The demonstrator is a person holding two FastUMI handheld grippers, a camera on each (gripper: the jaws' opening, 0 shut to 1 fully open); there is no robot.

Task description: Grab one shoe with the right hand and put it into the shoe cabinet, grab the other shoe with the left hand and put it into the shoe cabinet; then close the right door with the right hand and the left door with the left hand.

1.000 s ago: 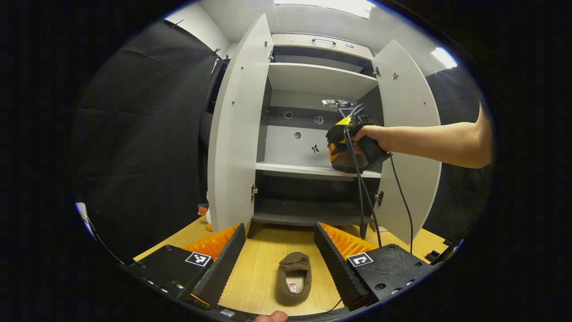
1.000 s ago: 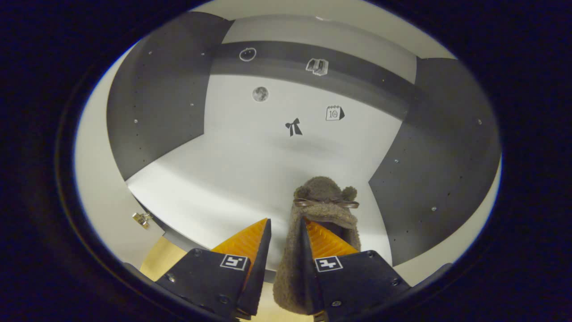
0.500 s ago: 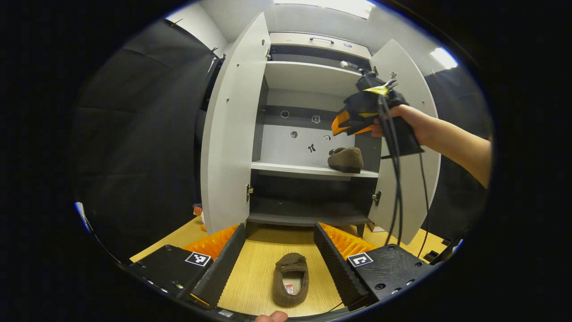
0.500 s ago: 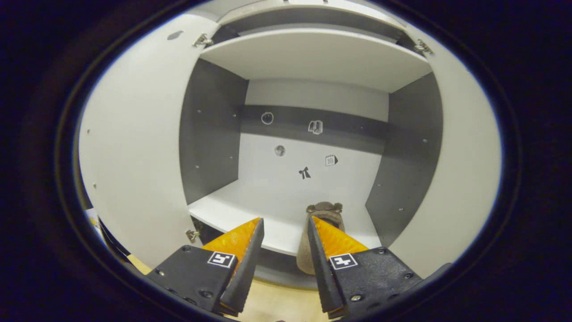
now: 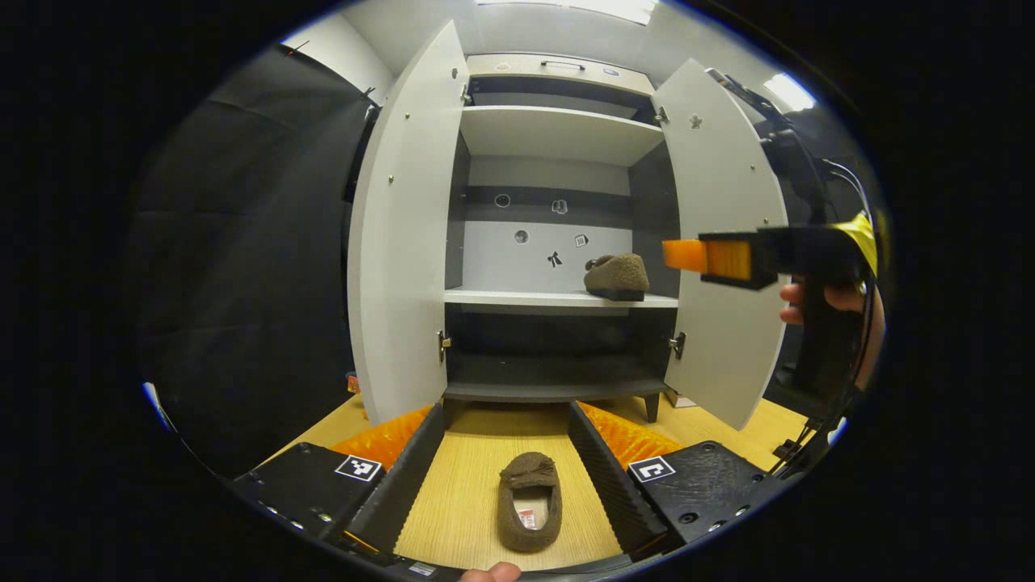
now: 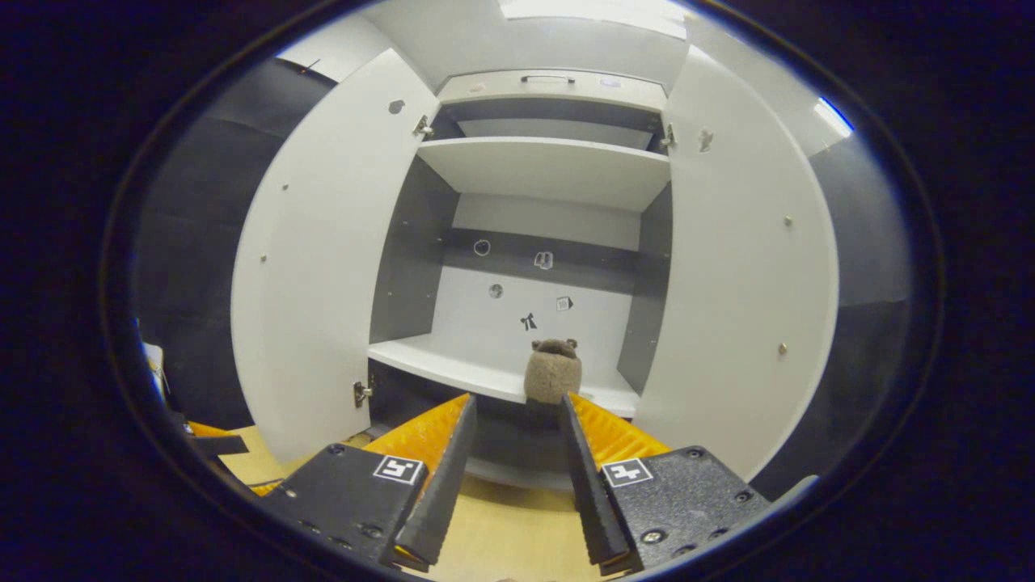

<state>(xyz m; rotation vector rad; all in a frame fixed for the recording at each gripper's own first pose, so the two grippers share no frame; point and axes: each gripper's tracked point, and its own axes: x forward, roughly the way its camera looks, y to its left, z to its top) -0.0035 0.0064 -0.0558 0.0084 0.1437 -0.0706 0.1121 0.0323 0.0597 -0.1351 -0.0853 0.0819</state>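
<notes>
the cabinet (image 5: 558, 137) stands open, left door (image 5: 396, 234) and right door (image 5: 724, 242) both swung wide. one brown shoe (image 5: 616, 276) sits on the middle shelf (image 5: 517, 297), toward its right end, near the right inner wall. in the right gripper view the same shoe (image 6: 553, 372) rests heel-out at the shelf's (image 6: 437, 364) front edge.

the other shoe (image 5: 529, 511) lies on the wooden floor (image 5: 477, 477) in front of the cabinet, opening up, toe toward the cabinet. the left gripper (image 5: 505, 453) hangs over it with its fingers spread wide, one on each side of the shoe and apart from it.

the right gripper (image 6: 509, 440) faces the cabinet from outside, its fingers parted and holding nothing, the shelf shoe well beyond the tips. in the left gripper view it (image 5: 687, 255) is side-on in front of the right door, held by a hand (image 5: 833, 301).
</notes>
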